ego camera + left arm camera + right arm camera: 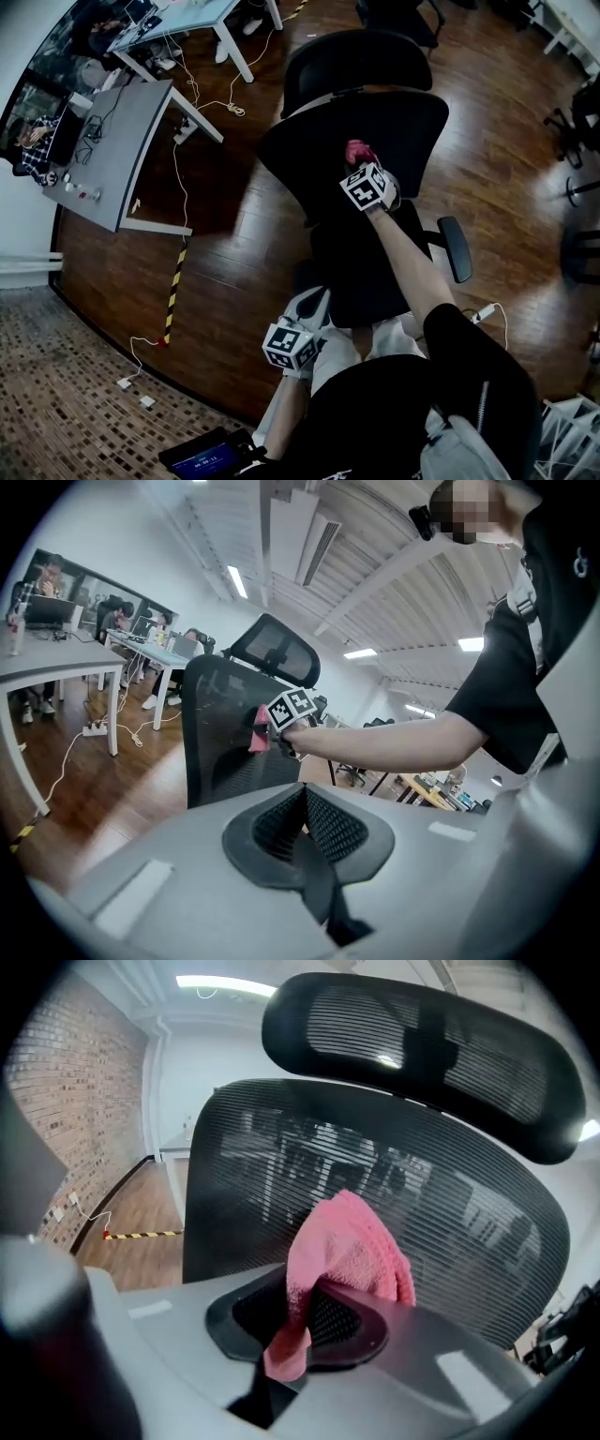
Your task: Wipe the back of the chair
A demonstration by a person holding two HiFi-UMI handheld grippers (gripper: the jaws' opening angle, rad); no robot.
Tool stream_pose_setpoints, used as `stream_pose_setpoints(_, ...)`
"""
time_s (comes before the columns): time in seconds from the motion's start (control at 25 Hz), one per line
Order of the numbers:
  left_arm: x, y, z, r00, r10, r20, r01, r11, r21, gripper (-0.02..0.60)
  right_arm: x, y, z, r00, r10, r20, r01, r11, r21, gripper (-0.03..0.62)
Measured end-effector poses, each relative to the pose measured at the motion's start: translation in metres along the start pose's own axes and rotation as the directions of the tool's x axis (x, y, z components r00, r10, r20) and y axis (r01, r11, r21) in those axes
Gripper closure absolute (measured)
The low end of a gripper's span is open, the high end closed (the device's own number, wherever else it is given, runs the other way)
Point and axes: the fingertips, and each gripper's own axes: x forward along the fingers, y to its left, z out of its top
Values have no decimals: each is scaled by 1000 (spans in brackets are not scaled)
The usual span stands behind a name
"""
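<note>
A black mesh office chair stands before me; its backrest (366,136) (375,1204) (220,724) carries a headrest (356,58) (412,1044) above. My right gripper (361,159) (323,1312) is shut on a pink cloth (347,1255) (358,150) (259,739) and holds it at the mesh of the backrest. My left gripper (314,305) (305,822) hangs low near my body, away from the chair, its jaws shut with nothing between them.
A grey desk (112,150) with cables stands at the left, a second table (178,23) behind it. Yellow-black tape (174,281) lies on the wooden floor. The chair's armrest (456,248) sticks out right. More chairs (581,122) stand at the far right.
</note>
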Motion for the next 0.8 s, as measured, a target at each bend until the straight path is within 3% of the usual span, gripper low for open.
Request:
stream_pose_setpoints(0.52,-23,31,-30,1000,-4,-13,3,999,-44,588,20,103,38,992,119,49,-112,986,-125,551)
stream_pose_setpoints(0.8,-26,31,-50,999,-27,-22,26,998,-55,588,21,177,59,961,249,120,-214,945,-248,551)
